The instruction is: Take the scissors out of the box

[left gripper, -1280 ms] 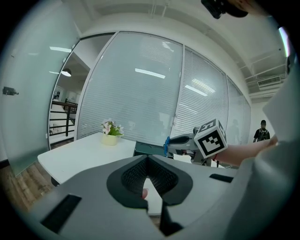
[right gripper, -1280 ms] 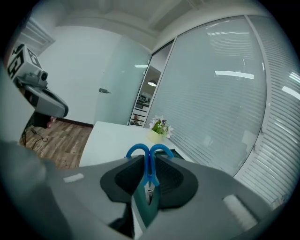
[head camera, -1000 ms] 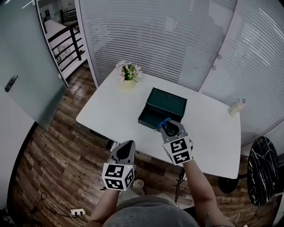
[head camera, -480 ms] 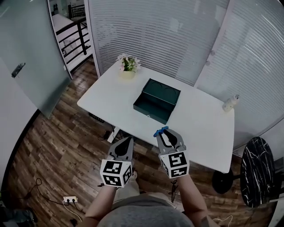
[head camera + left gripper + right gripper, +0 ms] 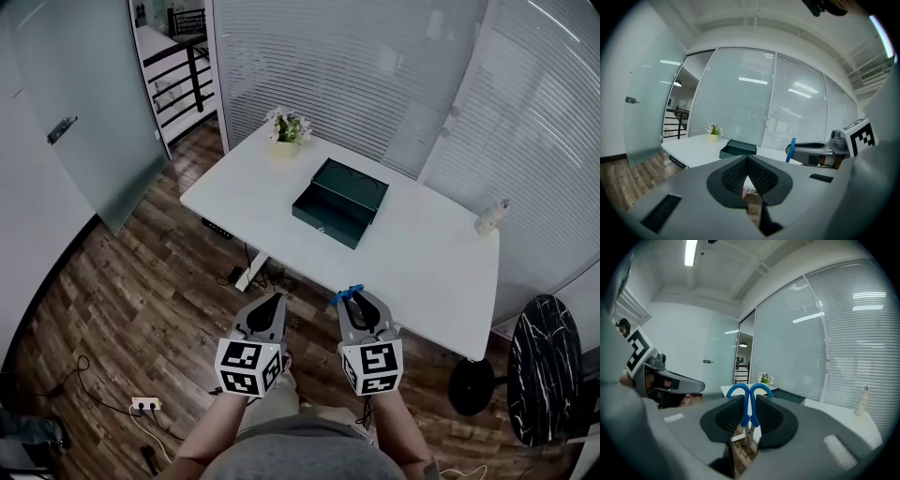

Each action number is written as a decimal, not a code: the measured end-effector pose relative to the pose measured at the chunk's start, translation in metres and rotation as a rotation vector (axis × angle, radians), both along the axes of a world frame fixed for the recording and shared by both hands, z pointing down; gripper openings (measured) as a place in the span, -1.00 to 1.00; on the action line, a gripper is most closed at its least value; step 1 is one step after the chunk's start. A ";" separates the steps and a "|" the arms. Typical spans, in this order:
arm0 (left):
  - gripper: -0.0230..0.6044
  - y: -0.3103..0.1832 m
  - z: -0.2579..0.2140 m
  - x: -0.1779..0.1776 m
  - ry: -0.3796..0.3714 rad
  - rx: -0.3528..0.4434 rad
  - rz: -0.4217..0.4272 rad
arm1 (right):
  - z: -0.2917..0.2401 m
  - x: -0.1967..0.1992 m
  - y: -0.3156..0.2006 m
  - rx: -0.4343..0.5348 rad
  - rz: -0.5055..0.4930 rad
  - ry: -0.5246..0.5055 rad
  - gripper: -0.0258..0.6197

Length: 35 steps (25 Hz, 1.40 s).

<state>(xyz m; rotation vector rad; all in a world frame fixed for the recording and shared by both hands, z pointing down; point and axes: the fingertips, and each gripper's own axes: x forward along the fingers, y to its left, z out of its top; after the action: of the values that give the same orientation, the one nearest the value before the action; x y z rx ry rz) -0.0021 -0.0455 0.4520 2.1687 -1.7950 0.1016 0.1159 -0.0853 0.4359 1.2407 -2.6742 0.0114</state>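
Note:
The dark green box (image 5: 339, 201) lies open on the white table (image 5: 441, 272), well ahead of both grippers. My right gripper (image 5: 357, 300) is shut on the blue-handled scissors (image 5: 346, 294) and holds them off the table's near edge, above the wooden floor. In the right gripper view the two blue handle loops (image 5: 736, 389) stick up between the pads of the right gripper (image 5: 750, 403). My left gripper (image 5: 268, 311) hangs beside it at the left, its jaws shut with nothing in them; the pads of the left gripper (image 5: 747, 160) meet at the tip.
A small flower pot (image 5: 287, 131) stands at the table's far left corner and a white bottle (image 5: 491, 218) at its right edge. A black marbled round table (image 5: 553, 375) is at the right. A power strip (image 5: 145, 405) and cables lie on the floor.
Both grippers have drawn back from the table toward the person. The right one has carried the scissors away from the box, out past the table's near edge.

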 end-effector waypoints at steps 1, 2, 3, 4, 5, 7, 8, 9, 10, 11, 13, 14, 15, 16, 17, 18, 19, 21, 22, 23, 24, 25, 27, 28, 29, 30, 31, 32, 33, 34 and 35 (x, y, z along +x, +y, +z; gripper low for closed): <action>-0.91 0.005 0.001 0.000 0.002 0.000 -0.005 | 0.001 0.001 0.005 0.002 -0.001 0.000 -0.64; -0.91 0.009 0.002 0.000 0.005 0.000 -0.010 | 0.001 0.002 0.010 0.001 -0.003 -0.001 -0.64; -0.91 0.013 0.003 0.000 0.009 -0.001 -0.015 | 0.002 0.002 0.015 -0.002 -0.005 -0.003 -0.64; -0.91 0.016 0.003 0.001 0.013 -0.001 -0.019 | 0.003 0.003 0.018 -0.004 -0.006 -0.005 -0.64; -0.91 0.018 0.004 0.002 0.016 -0.002 -0.021 | 0.004 0.005 0.021 -0.005 -0.007 -0.006 -0.64; -0.91 0.021 0.004 0.006 0.016 -0.001 -0.020 | 0.003 0.007 0.024 -0.001 -0.009 -0.011 -0.64; -0.91 0.022 0.003 0.008 0.014 0.000 -0.018 | 0.001 0.008 0.025 0.003 -0.009 -0.013 -0.64; -0.91 0.023 0.002 0.009 0.011 0.002 -0.016 | 0.000 0.009 0.026 0.007 -0.008 -0.014 -0.64; -0.91 0.023 0.000 0.009 0.010 0.005 -0.015 | -0.002 0.009 0.026 0.012 -0.007 -0.015 -0.64; -0.91 0.024 -0.001 0.009 0.010 0.009 -0.016 | -0.003 0.009 0.027 0.016 -0.007 -0.016 -0.64; -0.91 0.025 -0.003 0.008 0.012 0.017 -0.019 | -0.005 0.009 0.029 0.022 -0.007 -0.018 -0.64; -0.91 0.026 -0.005 0.007 0.013 0.020 -0.020 | -0.006 0.009 0.030 0.025 -0.007 -0.019 -0.64; -0.91 0.026 -0.006 0.007 0.013 0.023 -0.022 | -0.007 0.009 0.031 0.029 -0.008 -0.019 -0.64; -0.91 0.026 -0.007 0.007 0.013 0.025 -0.023 | -0.008 0.009 0.032 0.034 -0.008 -0.019 -0.64; -0.91 0.026 -0.008 0.007 0.013 0.026 -0.024 | -0.009 0.009 0.032 0.040 -0.006 -0.017 -0.64; -0.91 0.027 -0.008 0.007 0.013 0.026 -0.025 | -0.010 0.009 0.033 0.047 -0.004 -0.016 -0.64; -0.91 0.028 -0.008 0.007 0.013 0.027 -0.025 | -0.011 0.009 0.034 0.051 -0.003 -0.016 -0.64; -0.91 0.029 -0.007 0.007 0.012 0.026 -0.023 | -0.012 0.008 0.035 0.051 -0.001 -0.023 -0.64; -0.91 0.030 -0.007 0.007 0.011 0.025 -0.022 | -0.012 0.008 0.035 0.050 -0.002 -0.026 -0.64; -0.91 0.030 -0.007 0.007 0.010 0.025 -0.021 | -0.013 0.008 0.035 0.049 -0.002 -0.029 -0.64; -0.91 0.029 -0.008 0.007 0.009 0.025 -0.020 | -0.013 0.008 0.034 0.047 -0.002 -0.031 -0.64; -0.91 0.029 -0.008 0.007 0.008 0.026 -0.020 | -0.014 0.008 0.033 0.046 -0.001 -0.034 -0.64; -0.91 0.028 -0.009 0.008 0.009 0.028 -0.020 | -0.014 0.010 0.032 0.043 0.002 -0.040 -0.64; -0.91 0.028 -0.009 0.009 0.009 0.029 -0.020 | -0.014 0.010 0.032 0.043 0.004 -0.042 -0.64; -0.91 0.028 -0.010 0.009 0.009 0.031 -0.020 | -0.014 0.010 0.032 0.043 0.005 -0.043 -0.64; -0.91 0.028 -0.010 0.009 0.009 0.032 -0.020 | -0.014 0.010 0.032 0.044 0.004 -0.043 -0.64; -0.91 0.028 -0.010 0.009 0.009 0.033 -0.020 | -0.014 0.010 0.033 0.045 0.003 -0.042 -0.64; -0.91 0.027 -0.010 0.009 0.009 0.035 -0.020 | -0.014 0.009 0.033 0.048 0.002 -0.042 -0.64; -0.91 0.027 -0.011 0.009 0.008 0.036 -0.019 | -0.014 0.008 0.033 0.051 0.001 -0.042 -0.64; -0.91 0.027 -0.011 0.009 0.007 0.037 -0.019 | -0.015 0.007 0.033 0.053 0.000 -0.041 -0.64; -0.91 0.026 -0.012 0.010 0.006 0.038 -0.018 | -0.015 0.007 0.034 0.054 -0.001 -0.041 -0.64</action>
<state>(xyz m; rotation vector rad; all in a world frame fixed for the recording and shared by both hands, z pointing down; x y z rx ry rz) 0.0076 -0.0192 0.4402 2.1760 -1.8264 0.0569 0.1228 -0.0516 0.4207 1.2681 -2.7275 -0.0358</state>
